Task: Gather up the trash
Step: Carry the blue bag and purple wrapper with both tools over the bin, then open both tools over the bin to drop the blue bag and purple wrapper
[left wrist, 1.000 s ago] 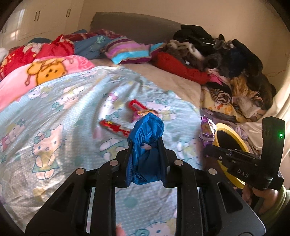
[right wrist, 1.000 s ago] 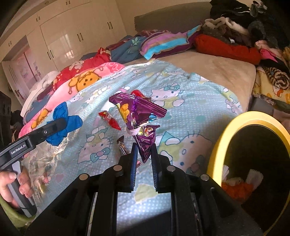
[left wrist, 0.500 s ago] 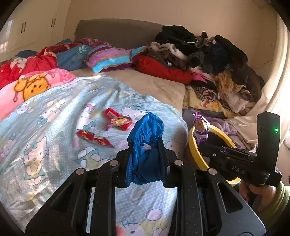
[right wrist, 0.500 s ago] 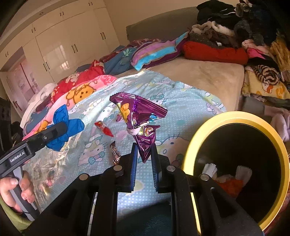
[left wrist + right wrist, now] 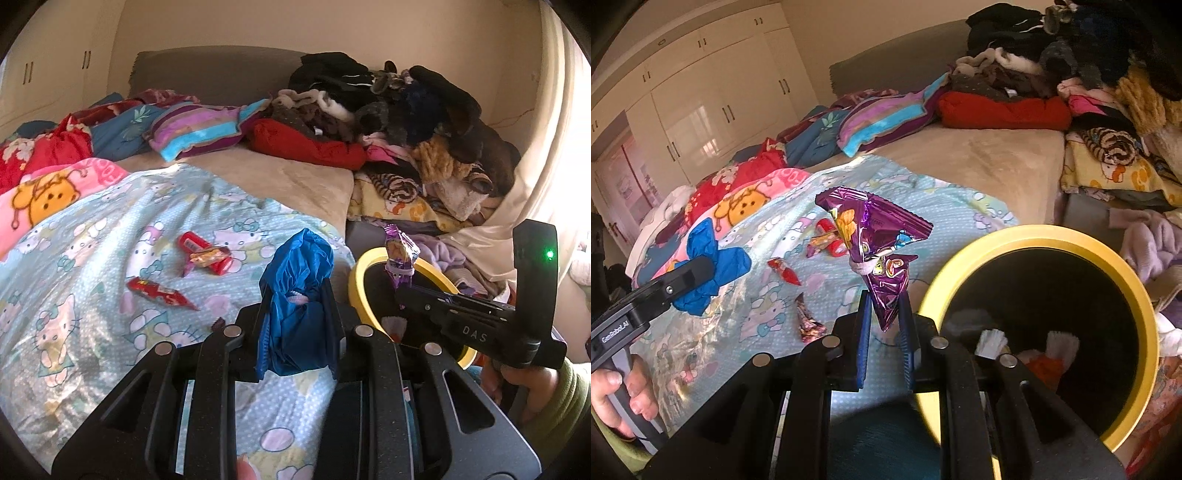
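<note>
So the bed [image 5: 280, 184] takes up most of both views, with a light blue cartoon-cat blanket [image 5: 92, 266] spread over the near part and a big heap of clothes [image 5: 406, 122] piled along its far right edge. A striped pillow [image 5: 199, 129] sits up by the headboard end, and white wardrobe doors [image 5: 713, 96] show behind the bed in the right wrist view.

Just off the bed's right edge is a trash bin [image 5: 1137, 295] with a yellow rim, dark inside, with some white and orange scraps at the bottom.

The left gripper [image 5: 297, 317] has its jaws clamped on a crumpled blue plastic bag [image 5: 295, 288], held up above the blanket near the bed's right edge. You can see the same bag [image 5: 709, 262] sticking out of it in the other camera.

The right gripper [image 5: 884, 325] has its jaws closed pretty tight on the bottom tip of a purple snack wrapper [image 5: 871, 236], which stands upright, right next to the bin rim on the bed side. From the left wrist view the wrapper [image 5: 400, 254] looks like it's over the rim.

On the blanket, around the middle: a red packet [image 5: 159, 293], a red and orange wrapper bunch [image 5: 207, 254], and a small dark purple wrapper [image 5: 809, 325] closer to the near edge.
</note>
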Available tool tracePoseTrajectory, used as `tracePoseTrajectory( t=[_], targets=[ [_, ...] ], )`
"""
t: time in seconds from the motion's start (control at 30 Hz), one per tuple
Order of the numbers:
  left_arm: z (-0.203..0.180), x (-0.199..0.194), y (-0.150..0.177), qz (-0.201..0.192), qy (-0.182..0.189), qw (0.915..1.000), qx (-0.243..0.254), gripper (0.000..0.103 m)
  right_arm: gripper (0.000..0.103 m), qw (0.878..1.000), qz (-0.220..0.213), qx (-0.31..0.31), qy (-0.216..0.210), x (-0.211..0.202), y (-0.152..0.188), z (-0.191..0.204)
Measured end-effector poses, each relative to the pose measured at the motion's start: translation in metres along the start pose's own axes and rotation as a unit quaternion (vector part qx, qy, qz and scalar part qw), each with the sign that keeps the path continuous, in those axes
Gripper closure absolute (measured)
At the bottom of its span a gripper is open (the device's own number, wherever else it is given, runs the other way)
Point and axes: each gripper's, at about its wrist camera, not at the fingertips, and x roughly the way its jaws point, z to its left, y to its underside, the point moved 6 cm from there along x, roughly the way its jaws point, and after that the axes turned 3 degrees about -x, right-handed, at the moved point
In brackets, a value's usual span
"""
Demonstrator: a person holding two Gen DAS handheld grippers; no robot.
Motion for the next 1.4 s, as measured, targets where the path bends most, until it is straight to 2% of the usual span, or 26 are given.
tracePoseTrajectory(
  t=[0.6, 0.9, 1.4],
  targets=[
    [-0.053, 0.014, 0.002, 0.007, 0.033, 0.9987, 0.039, 0.086, 0.088, 0.997, -0.010, 0.050, 0.049, -0.027, 0.005, -0.070],
    [-0.076, 0.025, 0.008, 0.020, 0.043, 0.9973, 0.055, 0.086, 0.088, 0.995, -0.004, 0.079, 0.055, -0.032, 0.011, -0.099],
    [-0.124, 0.063, 0.020, 0.050, 0.076, 0.9924, 0.083, 0.086, 0.088, 0.988, 0.007, 0.123, 0.088, -0.033, 0.029, -0.144]
  ],
)
